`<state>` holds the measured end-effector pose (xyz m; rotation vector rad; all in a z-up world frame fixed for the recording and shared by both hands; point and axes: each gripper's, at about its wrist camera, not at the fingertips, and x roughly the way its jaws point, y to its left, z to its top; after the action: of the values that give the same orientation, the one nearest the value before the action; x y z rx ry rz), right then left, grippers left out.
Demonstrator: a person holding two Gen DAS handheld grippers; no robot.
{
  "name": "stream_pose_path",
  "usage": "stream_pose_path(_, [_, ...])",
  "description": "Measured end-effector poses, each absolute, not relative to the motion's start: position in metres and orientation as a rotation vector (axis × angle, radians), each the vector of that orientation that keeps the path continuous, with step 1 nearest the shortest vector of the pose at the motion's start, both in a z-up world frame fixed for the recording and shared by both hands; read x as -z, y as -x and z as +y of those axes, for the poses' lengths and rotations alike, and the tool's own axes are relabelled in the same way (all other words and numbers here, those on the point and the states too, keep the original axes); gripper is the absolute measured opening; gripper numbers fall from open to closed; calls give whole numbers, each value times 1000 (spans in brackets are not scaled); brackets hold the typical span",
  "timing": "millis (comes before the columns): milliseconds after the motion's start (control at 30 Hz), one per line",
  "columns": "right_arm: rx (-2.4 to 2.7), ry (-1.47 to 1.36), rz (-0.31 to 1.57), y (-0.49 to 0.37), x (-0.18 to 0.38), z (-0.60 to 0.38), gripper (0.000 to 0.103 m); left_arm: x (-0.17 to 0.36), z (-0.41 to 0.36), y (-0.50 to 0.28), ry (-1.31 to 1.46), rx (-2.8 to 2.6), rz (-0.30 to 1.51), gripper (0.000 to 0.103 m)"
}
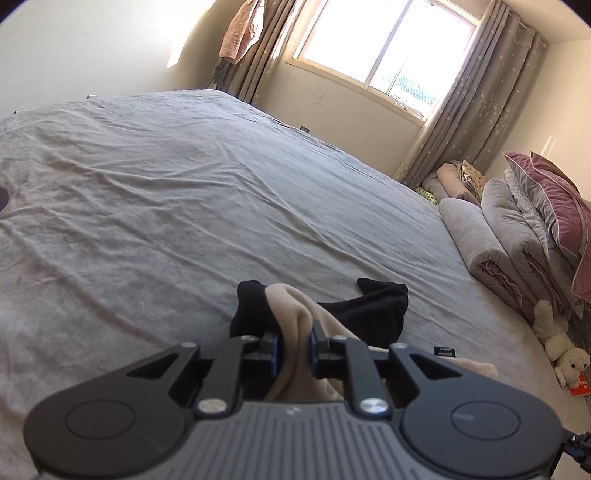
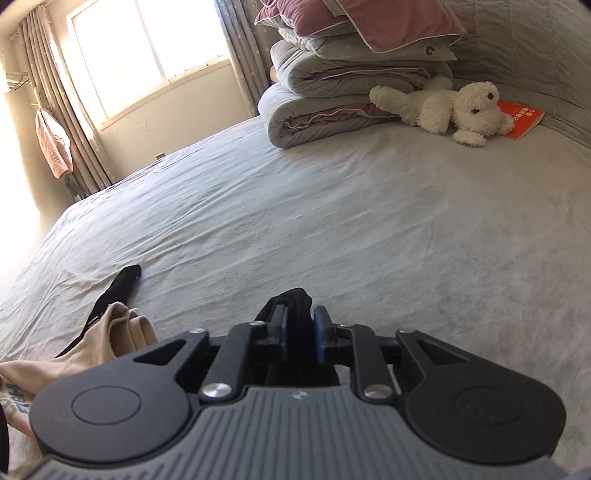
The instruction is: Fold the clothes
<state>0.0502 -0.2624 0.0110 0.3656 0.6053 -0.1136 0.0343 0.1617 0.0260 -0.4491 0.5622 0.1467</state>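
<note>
The left gripper point(image 1: 295, 343) has its jaws closed on a bunched fold of the beige garment point(image 1: 295, 314), which rises between the blue pads and spills back under the tool; a strip of it also shows to the right, behind the gripper's body. Black cloth point(image 1: 369, 310) lies against the beige fabric on both sides of the fold, one dark lump at the left and a wider dark piece at the right, resting on the bed point(image 1: 166, 192).

The right gripper point(image 2: 300, 334) has the black garment point(image 2: 291, 314) standing between its jaws. The left pad lies against the cloth, while a narrow gap shows at the right pad, so I cannot tell whether the cloth is truly clamped. To the left in this view, the beige garment's folded end sits on the bed with a black sock-like strip point(image 2: 118, 288) stretching away beyond it. At the lower left edge a printed piece of fabric point(image 2: 13, 398) peeks in.

Further off, a grey sheet covers the bed. A stack of folded quilts point(image 2: 332, 103) with a pink pillow point(image 2: 362, 22) on top sits at the head, a white plush toy point(image 2: 458, 107) lies beside it, partly on an orange book point(image 2: 524, 120). A bright window point(image 1: 384, 48) with grey curtains point(image 1: 469, 103) stands behind.
</note>
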Motion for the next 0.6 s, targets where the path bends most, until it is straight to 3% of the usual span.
stream_pose_path(33, [104, -366, 599, -50, -12, -259, 51, -26, 160, -34, 440, -147, 563, 15])
stream_pose_path(67, [93, -366, 593, -50, -13, -255, 54, -26, 159, -35, 436, -147, 563, 15])
stream_pose_path(600, [-144, -377, 760, -77, 12, -174, 55, -19, 168, -32, 450, -154, 617, 21])
